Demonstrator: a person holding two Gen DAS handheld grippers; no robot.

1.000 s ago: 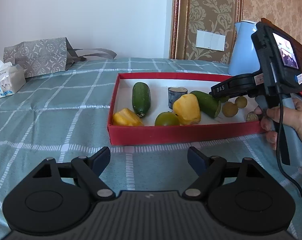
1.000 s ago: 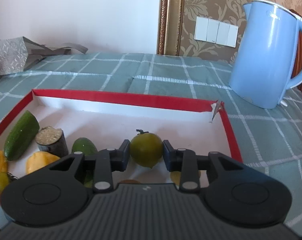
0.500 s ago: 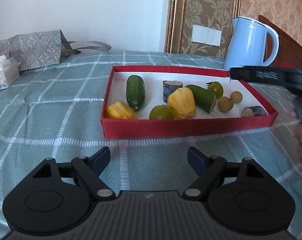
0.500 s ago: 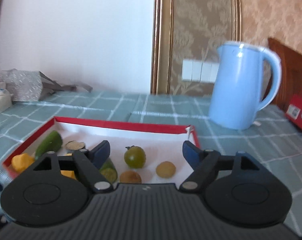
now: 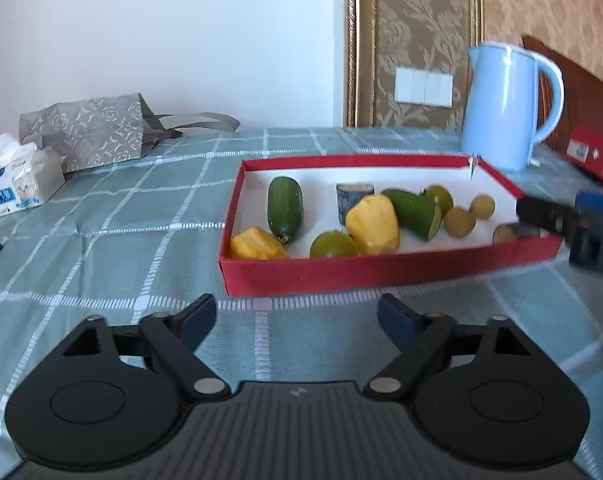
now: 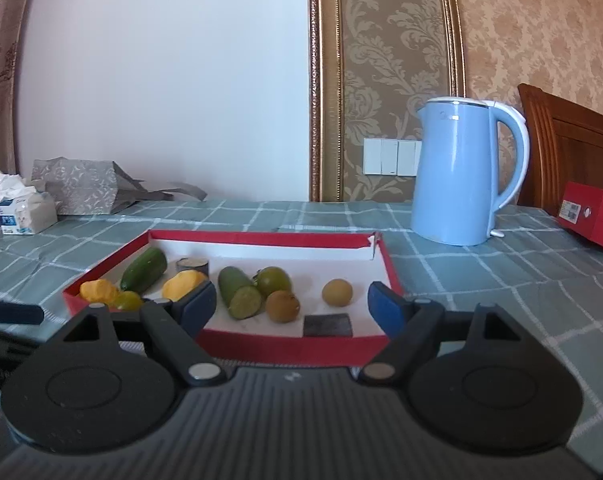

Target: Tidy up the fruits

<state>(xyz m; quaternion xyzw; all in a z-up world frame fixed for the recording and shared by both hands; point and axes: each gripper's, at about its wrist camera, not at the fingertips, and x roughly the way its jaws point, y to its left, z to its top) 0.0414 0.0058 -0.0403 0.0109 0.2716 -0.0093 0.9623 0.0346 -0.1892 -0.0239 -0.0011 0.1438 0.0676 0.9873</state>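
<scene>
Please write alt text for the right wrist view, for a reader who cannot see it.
The open, empty right gripper, its jaws opening, hangs just in front of a red tray holding green and yellow fruit pieces on a green checked tablecloth. A light blue kettle stands behind the tray at right.

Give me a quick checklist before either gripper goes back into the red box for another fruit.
1. Left gripper holds nothing, jaws opening: ok.
2. Right gripper holds nothing, jaws opening: ok.
3. Both grippers outside the red box: ok.
4. Green tomato resting on the box floor, free of the pads: ok.
5. Cut cucumber and brown round fruit crowd the tomato closely: not ok for a clean grasp.
6. Blue kettle stands outside the box: ok.
</scene>
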